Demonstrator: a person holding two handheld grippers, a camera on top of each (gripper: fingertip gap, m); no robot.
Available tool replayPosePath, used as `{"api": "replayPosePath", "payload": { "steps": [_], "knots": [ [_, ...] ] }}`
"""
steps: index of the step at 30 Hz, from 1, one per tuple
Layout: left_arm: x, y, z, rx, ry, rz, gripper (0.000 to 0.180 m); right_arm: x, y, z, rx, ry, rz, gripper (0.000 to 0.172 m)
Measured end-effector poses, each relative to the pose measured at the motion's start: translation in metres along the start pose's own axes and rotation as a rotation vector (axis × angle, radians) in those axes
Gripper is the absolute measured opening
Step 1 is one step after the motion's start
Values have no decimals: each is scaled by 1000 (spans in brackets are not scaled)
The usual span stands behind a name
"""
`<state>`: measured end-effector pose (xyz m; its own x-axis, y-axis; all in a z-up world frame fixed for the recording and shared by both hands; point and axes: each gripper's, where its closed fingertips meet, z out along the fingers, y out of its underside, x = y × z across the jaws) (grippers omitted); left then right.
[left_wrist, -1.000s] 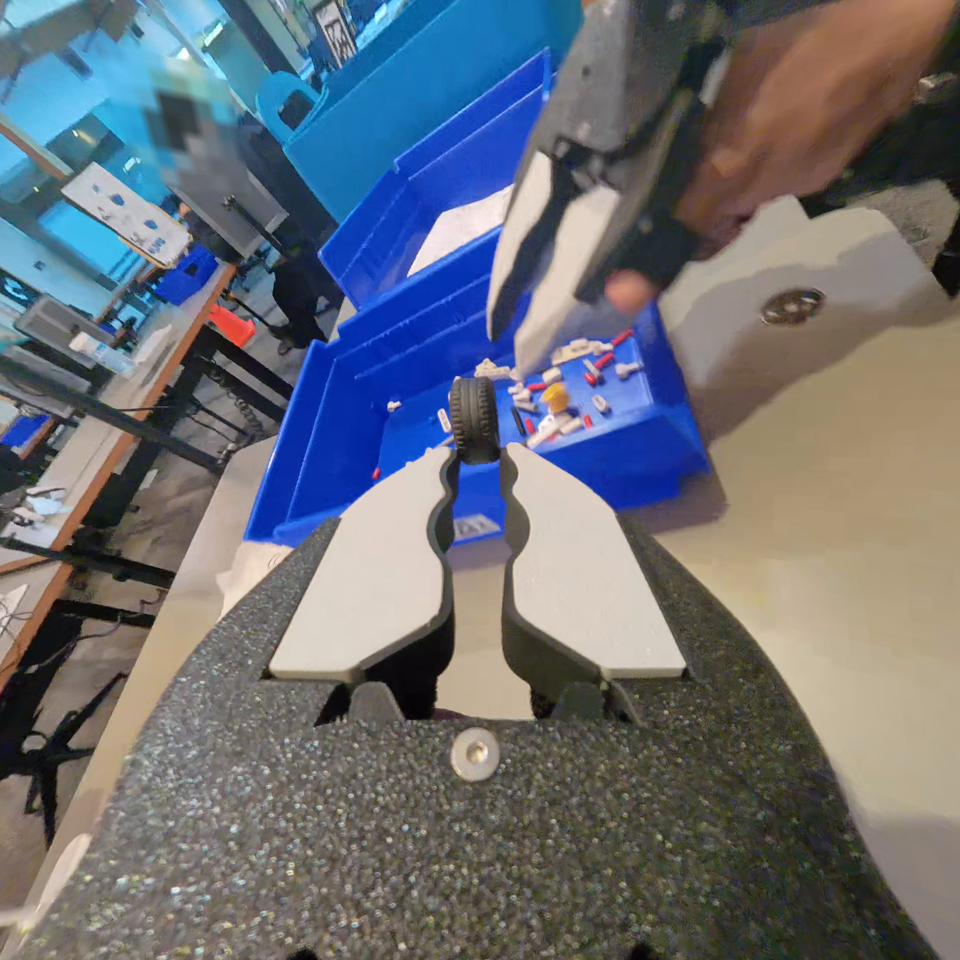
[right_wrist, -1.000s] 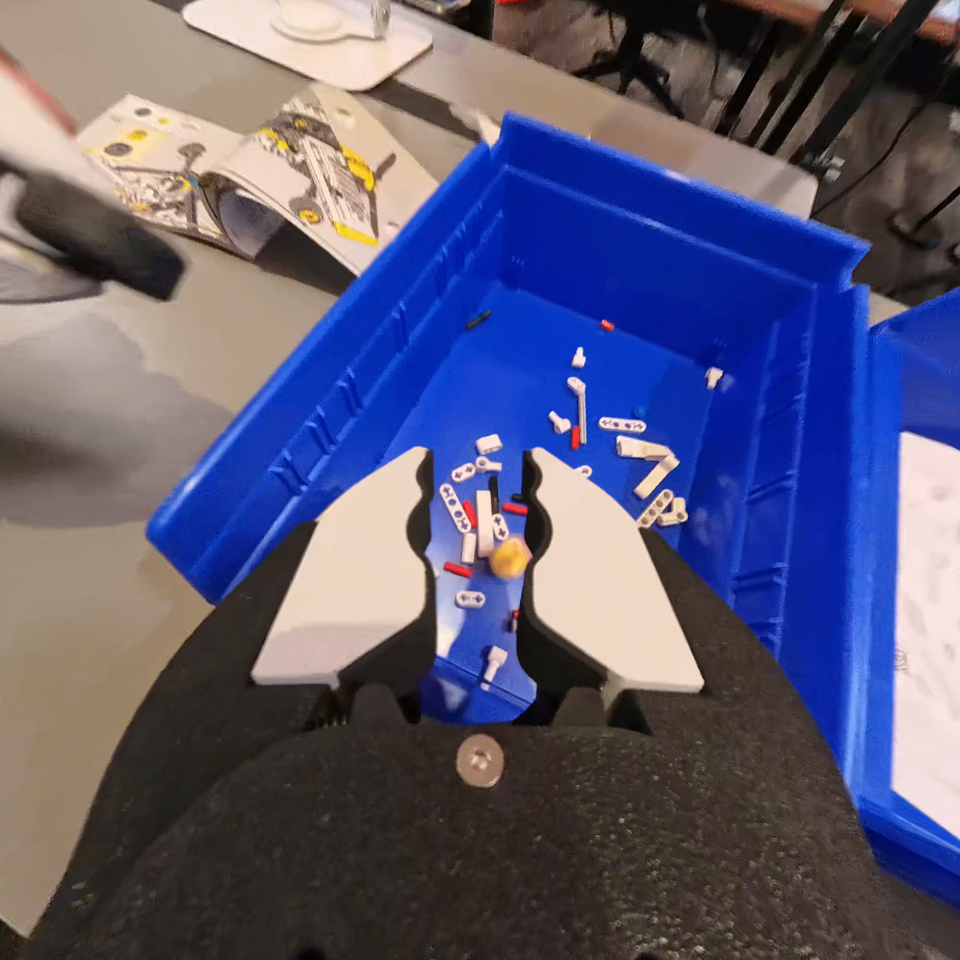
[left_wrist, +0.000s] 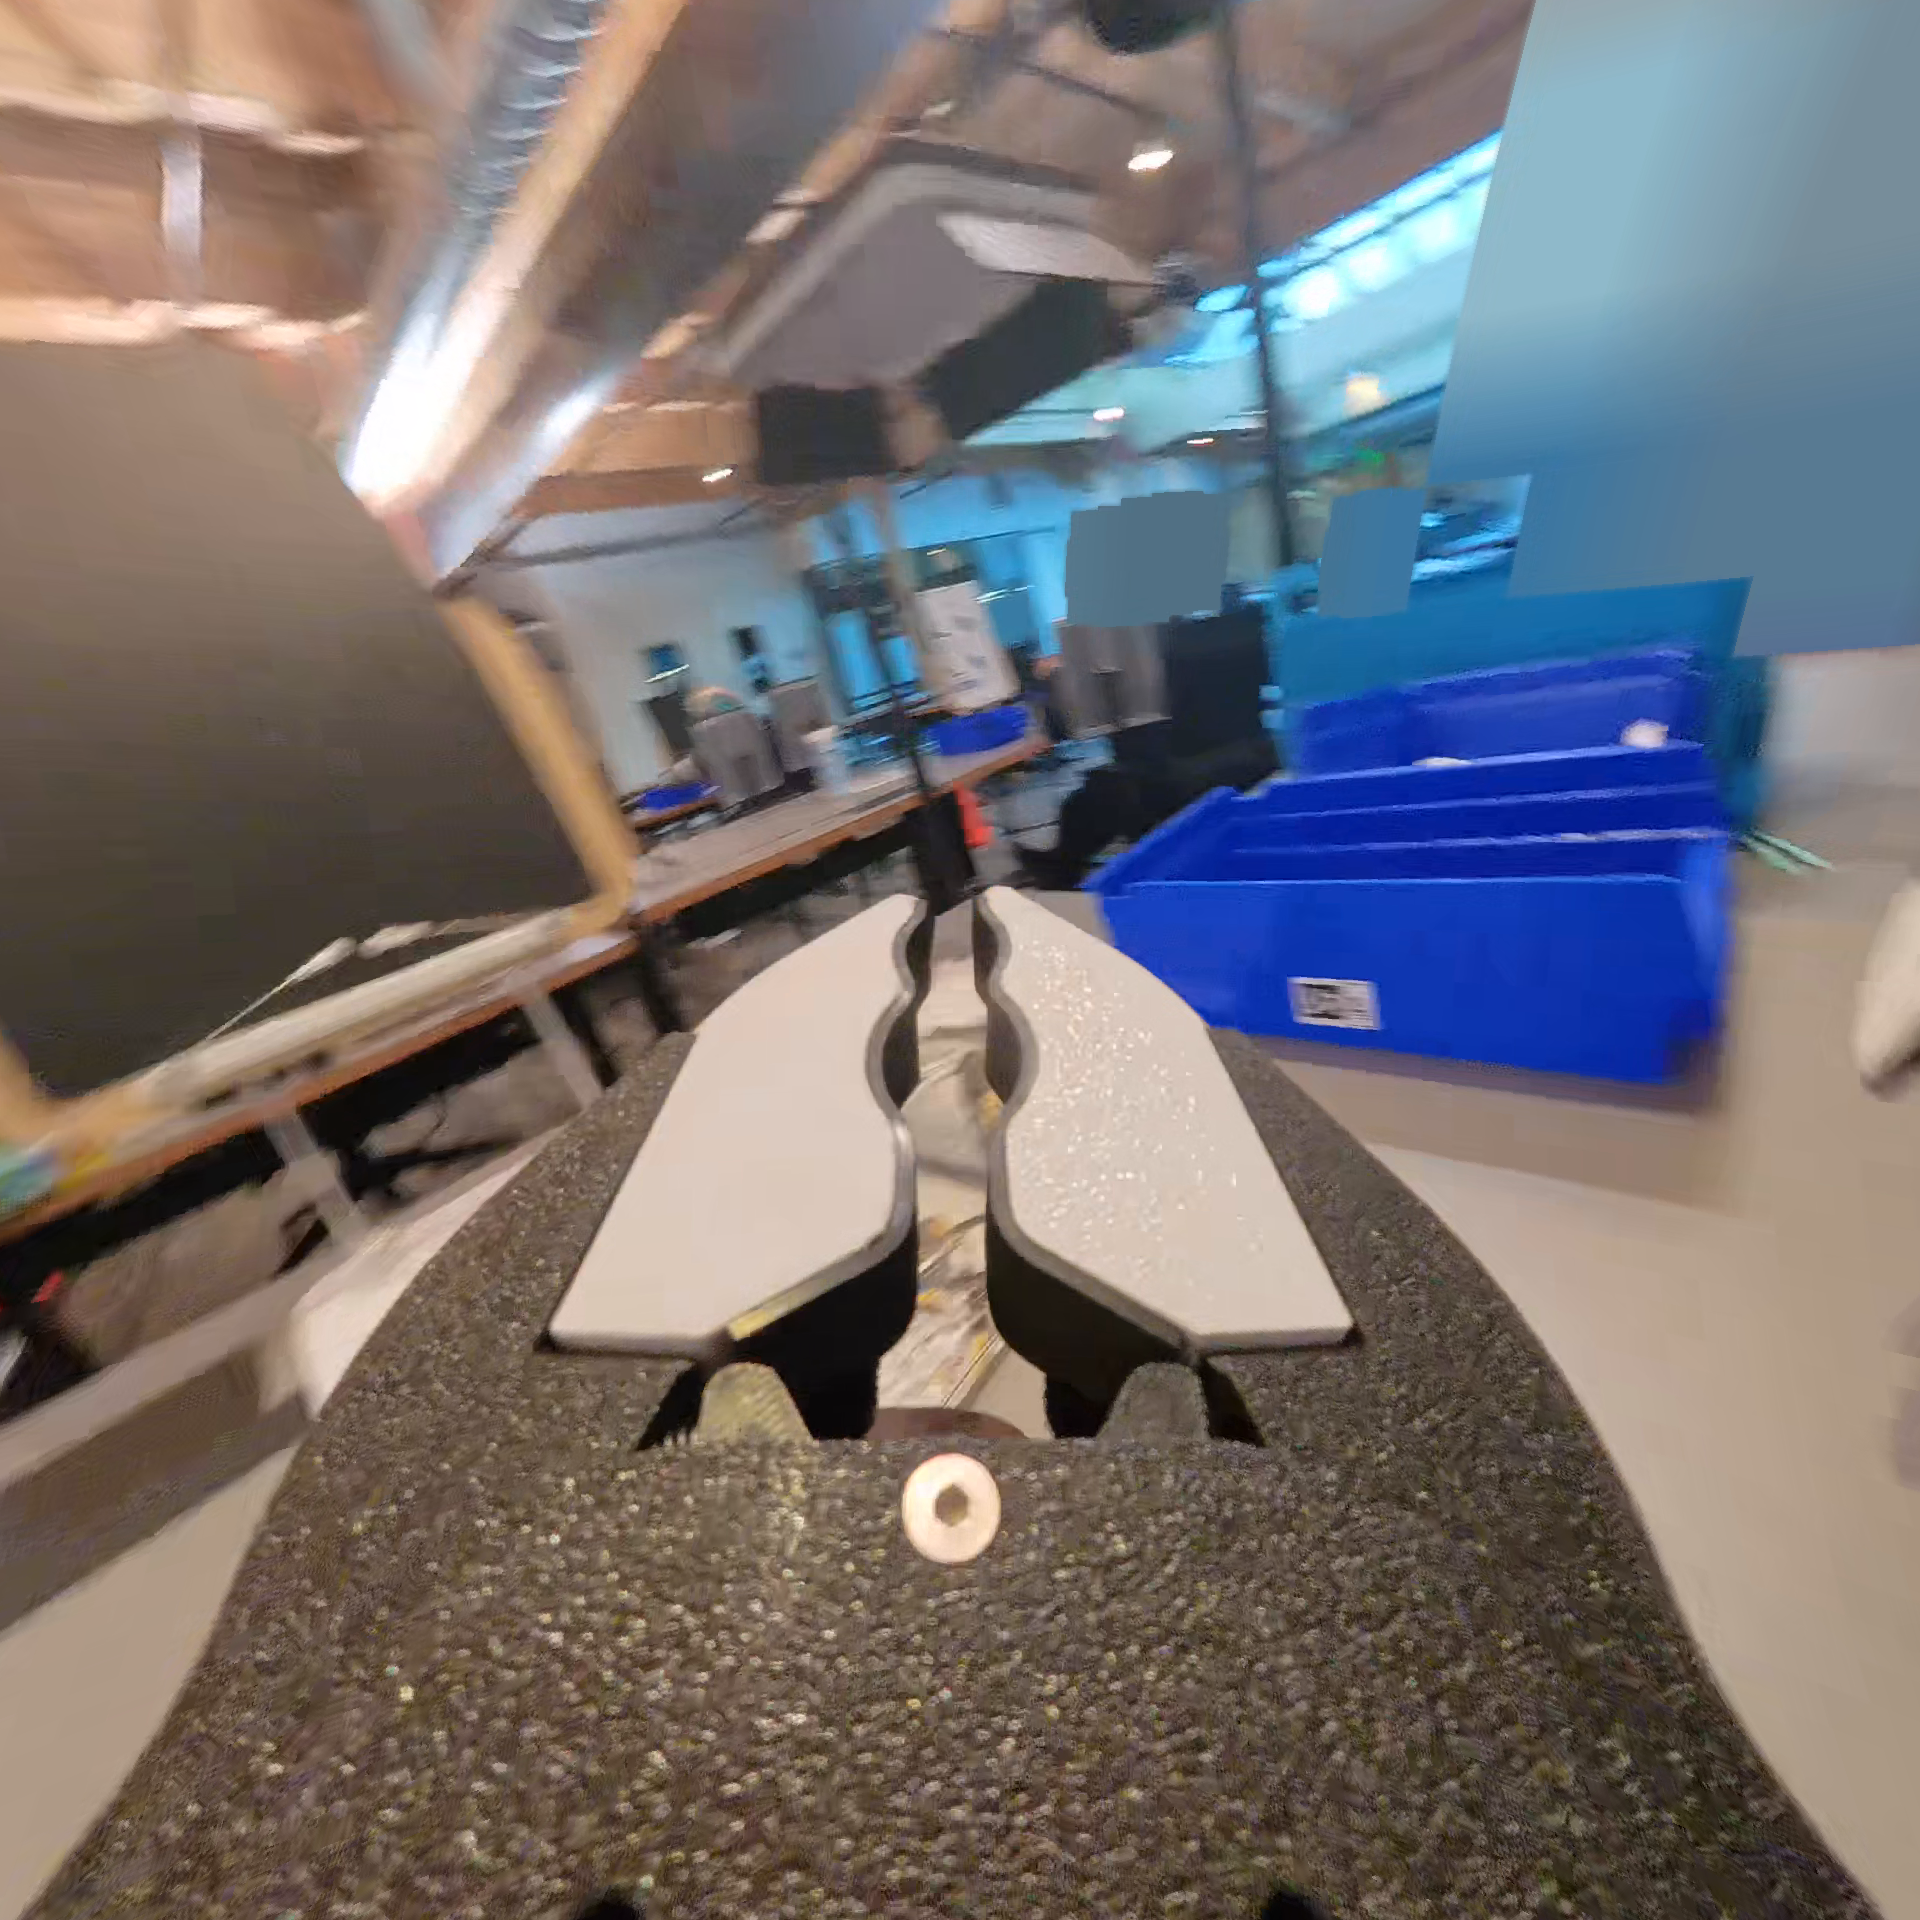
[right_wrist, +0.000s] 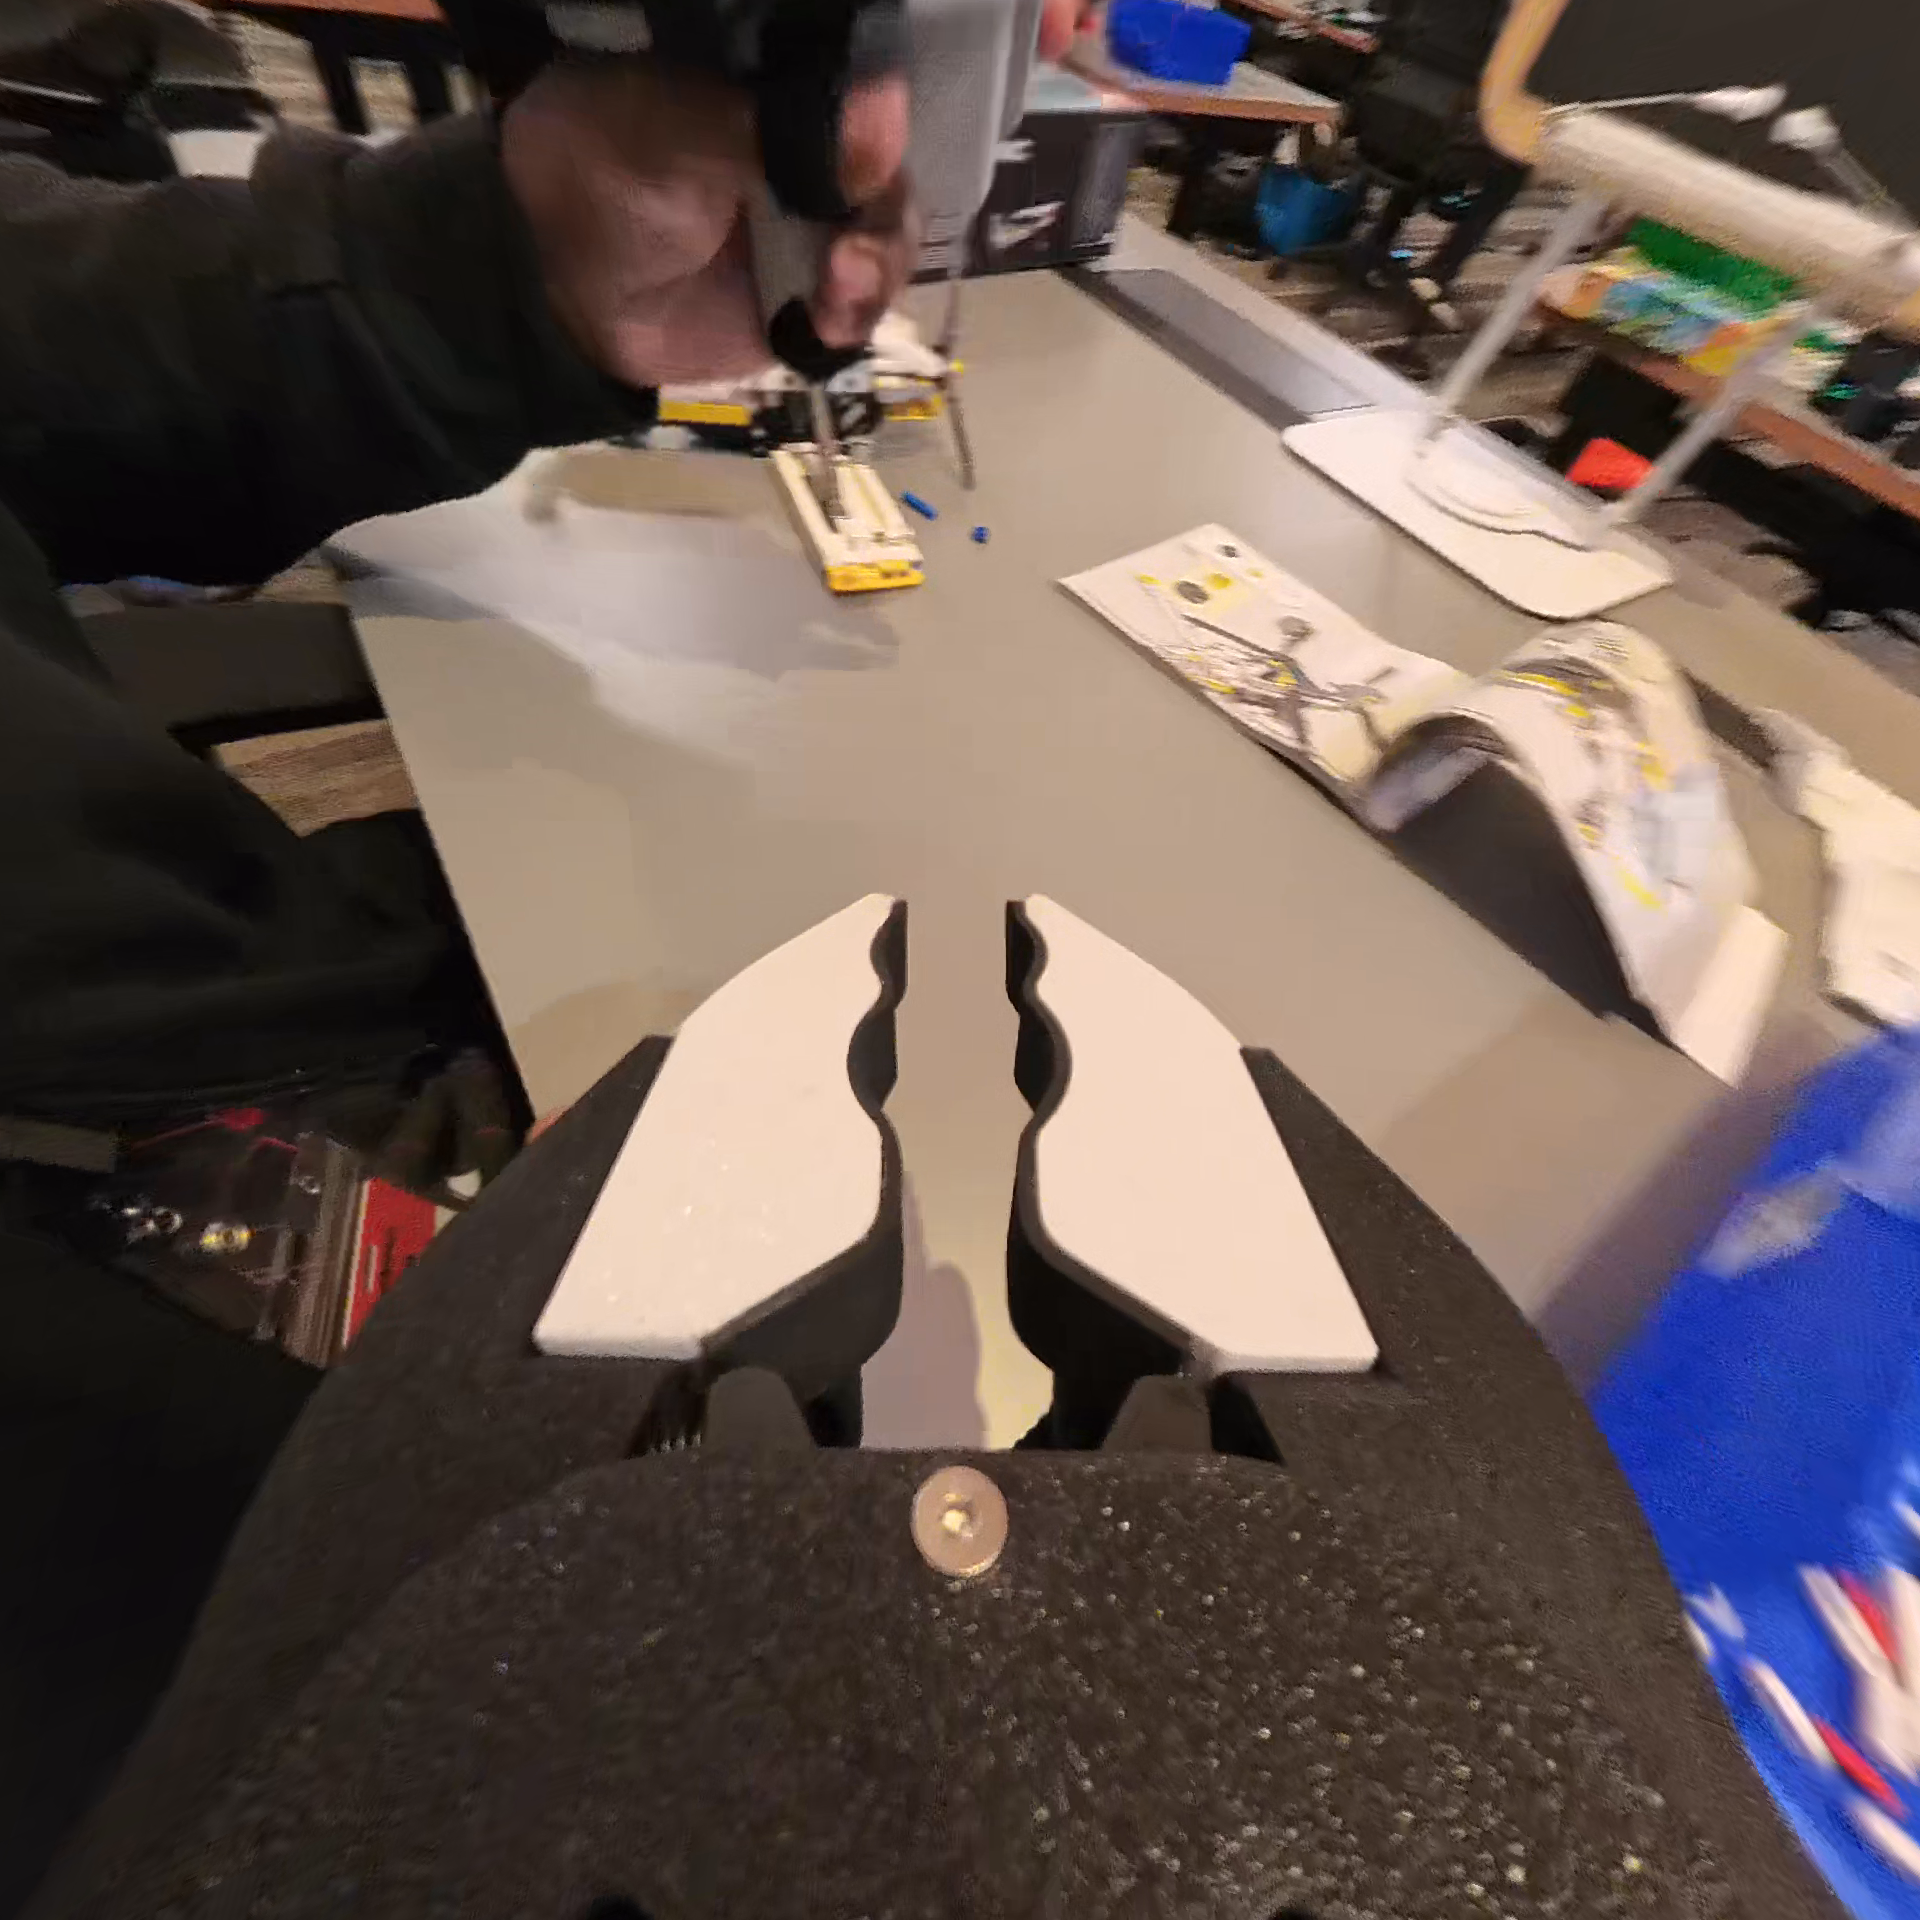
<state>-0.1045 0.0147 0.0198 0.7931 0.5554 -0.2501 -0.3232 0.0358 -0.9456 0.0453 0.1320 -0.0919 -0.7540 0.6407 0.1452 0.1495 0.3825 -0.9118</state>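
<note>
— Table (right_wrist: 1039, 779) first: what sits on it?

— Grey top, broad. Blue bin (left_wrist: 1403, 956) to the right of my left gripper (left_wrist: 948, 914): stiff plastic, bulky, best taken by the rim. Open booklet (right_wrist: 1507, 727) well off to the right: light, floppy paper, would sag from one corner.

— And your fingers?

— Left pair stands narrow, a thin slit, nothing pinched that I can make out. It hangs close above the yellow-and-white brick model (right_wrist: 852, 520); touching or not, I cannot tell through the blur. Right gripper (right_wrist: 954, 914) stands a little wider, bare, over clear table, well apart from the model.

— How would that model handle?

— Light and rigid, I judge, but snap-fitted, so it could pop apart; grip the long side rails. Two tiny blue pegs (right_wrist: 920, 504) beside it: smooth, apt to roll.
</note>
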Motion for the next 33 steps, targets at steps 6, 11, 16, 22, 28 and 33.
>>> {"api": "replayPosePath", "payload": {
  "steps": [6,11,16,22,28,33],
  "knots": [
    [-95,24,-100,-278,-182,-32,35,-46,-1,77,-60,-236,-46,18],
    [-136,52,-179,-461,-143,21,45,-68,-16,125,-82,-381,-113,22],
    [-172,76,-203,-478,-87,-5,48,-72,-47,180,-84,-441,-183,26],
    [-189,120,-191,-531,161,-78,59,-57,-109,258,-55,-396,-218,36],
    [-188,142,-184,-539,388,-129,64,-45,-148,323,-49,-382,-310,37],
    [-171,150,-181,-500,557,-122,50,-46,-155,347,-77,-452,-313,35]
  ]
}}
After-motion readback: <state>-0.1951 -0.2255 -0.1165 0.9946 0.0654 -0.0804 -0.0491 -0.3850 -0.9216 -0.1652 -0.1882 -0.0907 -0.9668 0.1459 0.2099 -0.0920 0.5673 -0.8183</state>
